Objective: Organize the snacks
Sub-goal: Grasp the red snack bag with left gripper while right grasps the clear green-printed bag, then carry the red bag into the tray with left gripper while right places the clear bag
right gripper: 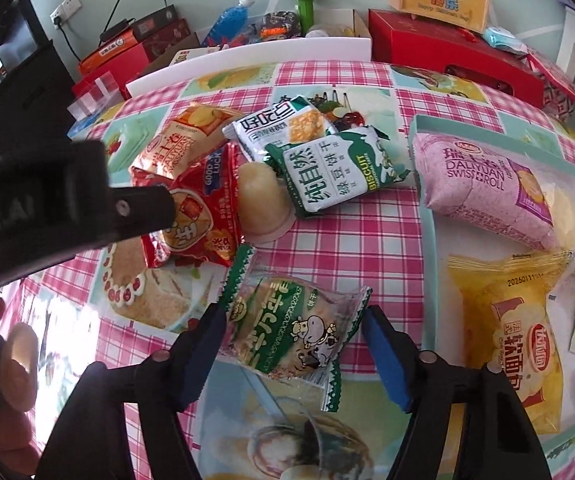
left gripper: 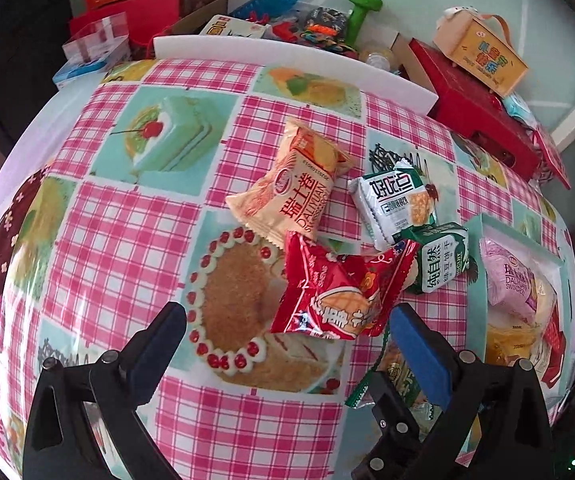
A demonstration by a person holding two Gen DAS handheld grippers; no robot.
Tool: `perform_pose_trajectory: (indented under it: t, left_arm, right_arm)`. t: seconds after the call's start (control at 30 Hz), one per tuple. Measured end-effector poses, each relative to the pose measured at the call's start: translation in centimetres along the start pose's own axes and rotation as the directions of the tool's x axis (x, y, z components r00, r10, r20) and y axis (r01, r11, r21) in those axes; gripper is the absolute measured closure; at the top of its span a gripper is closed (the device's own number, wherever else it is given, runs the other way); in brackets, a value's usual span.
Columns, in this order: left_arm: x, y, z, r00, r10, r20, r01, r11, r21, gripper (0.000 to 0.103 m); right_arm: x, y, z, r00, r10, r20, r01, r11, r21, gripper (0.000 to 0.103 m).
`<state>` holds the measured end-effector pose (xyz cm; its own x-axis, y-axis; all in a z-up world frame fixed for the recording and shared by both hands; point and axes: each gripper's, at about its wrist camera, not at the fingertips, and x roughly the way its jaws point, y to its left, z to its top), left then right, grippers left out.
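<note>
A crinkly green cracker packet (right gripper: 287, 328) is being straddled by the spread right gripper (right gripper: 291, 348) on the checked tablecloth (right gripper: 367, 232). The left gripper (left gripper: 287, 344), spread, is being crowded by a glossy red packet (left gripper: 335, 296).

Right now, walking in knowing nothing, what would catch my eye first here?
Probably the loud pink checked tablecloth printed with cakes, with a heap of bright snack packets at its middle, a red packet topmost. Nearer, the right tongs straddle a green cow-print biscuit packet, open. To the right, a pale teal box already holds a pink Swiss roll and a yellow bread packet.
</note>
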<state>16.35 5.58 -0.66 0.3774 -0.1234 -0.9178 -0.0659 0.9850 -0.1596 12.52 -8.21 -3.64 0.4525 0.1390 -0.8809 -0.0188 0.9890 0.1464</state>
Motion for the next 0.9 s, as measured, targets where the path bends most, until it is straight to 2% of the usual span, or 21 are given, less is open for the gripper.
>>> perform_pose_trajectory:
  t: [0.27, 0.33, 0.47, 0.53, 0.57, 0.7, 0.9]
  left_arm:
    - [1.0, -1.4, 0.7, 1.000, -0.015, 0.013, 0.015, 0.999, 0.041, 0.003]
    - [1.2, -1.5, 0.6, 1.000, -0.022, 0.012, 0.022, 0.999, 0.045, 0.013]
    - [1.3, -1.6, 0.7, 0.999, -0.044, 0.019, 0.043, 0.998, 0.037, 0.025]
    - [1.3, -1.5, 0.5, 0.998, -0.056, 0.018, 0.055, 0.998, 0.037, 0.038]
    - [1.4, -1.5, 0.5, 0.998, -0.061, 0.016, 0.060, 0.998, 0.036, 0.042]
    - [1.2, -1.4, 0.4, 0.997, -0.069, 0.020, 0.068, 0.997, 0.032, 0.046]
    - [0.7, -1.1, 0.3, 0.997, -0.071, 0.015, 0.071, 0.997, 0.010, 0.047]
  right_arm:
    - [-0.3, -1.1, 0.2, 1.000, -0.001, -0.003, 0.001, 1.000, 0.012, 0.034]
    - [-0.3, -0.7, 0.0, 1.000, -0.001, -0.003, 0.001, 1.000, 0.013, 0.034]
    - [-0.3, -0.7, 0.0, 1.000, -0.002, -0.003, 0.002, 1.000, 0.013, 0.035]
    - [-0.3, -0.8, 0.0, 1.000, -0.002, -0.003, 0.002, 1.000, 0.014, 0.035]
    - [-0.3, -0.8, 0.1, 1.000, -0.001, -0.003, 0.001, 1.000, 0.013, 0.035]
    - [-0.3, -0.8, 0.1, 1.000, -0.001, -0.003, 0.001, 1.000, 0.011, 0.035]
    - [-0.2, -0.8, 0.2, 1.000, -0.003, -0.002, 0.003, 1.000, 0.013, 0.037]
